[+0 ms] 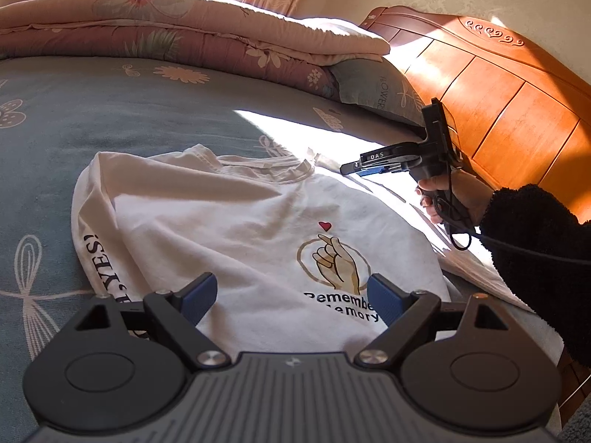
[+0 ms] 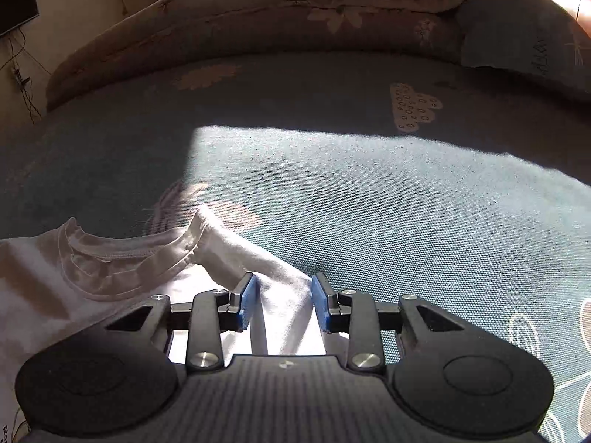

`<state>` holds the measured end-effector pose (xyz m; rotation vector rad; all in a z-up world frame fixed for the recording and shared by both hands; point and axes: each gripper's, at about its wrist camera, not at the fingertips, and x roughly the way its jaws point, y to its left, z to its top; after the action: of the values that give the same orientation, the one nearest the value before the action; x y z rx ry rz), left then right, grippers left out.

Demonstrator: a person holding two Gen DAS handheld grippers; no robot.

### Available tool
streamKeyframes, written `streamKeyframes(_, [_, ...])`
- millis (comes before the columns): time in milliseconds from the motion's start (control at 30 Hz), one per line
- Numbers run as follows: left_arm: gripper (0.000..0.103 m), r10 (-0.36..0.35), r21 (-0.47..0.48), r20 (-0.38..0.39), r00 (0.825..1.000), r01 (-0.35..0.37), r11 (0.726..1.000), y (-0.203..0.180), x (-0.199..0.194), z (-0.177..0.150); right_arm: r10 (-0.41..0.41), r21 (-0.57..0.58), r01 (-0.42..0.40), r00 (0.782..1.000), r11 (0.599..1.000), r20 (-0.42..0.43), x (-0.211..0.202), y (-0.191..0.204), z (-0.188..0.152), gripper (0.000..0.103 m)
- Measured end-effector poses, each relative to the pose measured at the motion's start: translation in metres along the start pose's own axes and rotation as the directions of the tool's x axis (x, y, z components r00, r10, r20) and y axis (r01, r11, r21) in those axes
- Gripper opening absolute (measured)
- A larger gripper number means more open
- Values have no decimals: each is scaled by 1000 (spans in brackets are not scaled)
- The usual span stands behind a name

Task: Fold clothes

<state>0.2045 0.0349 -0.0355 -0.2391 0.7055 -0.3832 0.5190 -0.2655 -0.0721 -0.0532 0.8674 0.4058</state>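
A white T-shirt (image 1: 229, 221) with a hand-and-heart print lies front up on the blue bed sheet (image 1: 92, 122); its left sleeve, printed "YES!", is folded in over the body. My left gripper (image 1: 291, 295) is open and empty, just above the shirt's lower front. My right gripper (image 2: 283, 301) is open and empty over the shirt's right shoulder (image 2: 273, 277), beside the collar (image 2: 129, 254). In the left wrist view the right gripper (image 1: 354, 167) hovers above the shirt's right shoulder, held by a hand in a black sleeve.
A folded pink floral quilt (image 1: 177, 33) lies along the far side of the bed, with a blue-grey pillow (image 1: 380, 92) at its end. A wooden headboard (image 1: 517, 110) stands to the right. Bright sunlight falls across the sheet (image 2: 369, 192).
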Motion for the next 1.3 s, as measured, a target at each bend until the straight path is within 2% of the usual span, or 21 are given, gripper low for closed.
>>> streamKeyframes(33, [88, -1, 4, 0, 1000, 1, 1000, -1, -2, 0, -20, 22, 20, 1000, 1000, 0, 1, -2, 5, 49])
streamKeyframes(133, [88, 0, 16, 18, 1000, 0, 1000, -2, -11, 0, 5, 59, -5, 1000, 998, 2, -24, -4, 4, 50])
streamKeyframes(167, [88, -2, 13, 20, 1000, 2, 1000, -2, -12, 0, 19, 58, -20, 1000, 998, 14, -41, -4, -2, 56])
streamKeyframes(200, [88, -3, 9, 20, 1000, 3, 1000, -1, -13, 0, 33, 57, -34, 999, 998, 25, -58, -4, -8, 70])
streamKeyframes(233, [88, 0, 11, 17, 1000, 0, 1000, -1, -13, -1, 46, 57, -48, 998, 997, 34, -75, -4, -15, 75])
streamKeyframes(333, [88, 6, 19, 8, 1000, -7, 1000, -5, -12, -3, 69, 111, -66, 997, 992, -29, -99, -16, -44, 77])
streamKeyframes(433, [88, -9, 13, 5, 1000, 9, 1000, -11, -13, -4, 59, 201, -41, 995, 979, -82, -96, -34, -72, 79])
streamKeyframes(500, [88, -14, 12, -7, 1000, 14, 1000, -16, -14, -3, 27, 228, -12, 998, 974, -62, -87, -45, -85, 79])
streamKeyframes(567, [88, 0, 29, -15, 1000, 0, 1000, -22, -16, -3, -26, 235, 24, 1000, 972, 3, -84, -52, -84, 79])
streamKeyframes(667, [88, 21, 61, -20, 1000, -20, 998, -31, -25, -3, -82, 280, 77, 997, 957, 6, -81, -63, -72, 79])
streamKeyframes(767, [88, 27, 83, -14, 1000, -26, 996, -36, -34, -6, -79, 314, 63, 996, 947, 39, -114, -64, -75, 81])
streamKeyframes(833, [89, 27, 89, -23, 999, -25, 996, -38, -37, -8, -91, 304, 67, 994, 950, 67, -146, -60, -89, 87])
streamKeyframes(933, [89, 55, 128, -46, 997, -49, 991, -46, -35, -12, -198, 282, 176, 979, 943, 54, -186, -57, -126, 93])
streamKeyframes(1067, [89, 58, 173, -62, 996, -46, 984, -61, -31, -15, -351, 310, 337, 936, 889, -9, -208, -75, -181, 101])
streamKeyframes(1133, [89, 54, 180, -74, 996, -40, 983, -66, -31, -16, -378, 365, 371, 924, 854, -56, -204, -97, -203, 103])
streamKeyframes(1200, [89, 56, 190, -78, 995, -40, 981, -72, -33, -18, -391, 384, 381, 919, 841, -55, -196, -116, -215, 103])
streamKeyframes(1267, [89, 60, 192, -81, 995, -43, 980, -77, -37, -20, -436, 341, 419, 900, 841, -30, -192, -120, -214, 103])
streamKeyframes(1300, [89, 62, 191, -81, 995, -45, 981, -78, -40, -21, -440, 358, 418, 898, 835, -20, -190, -125, -212, 103])
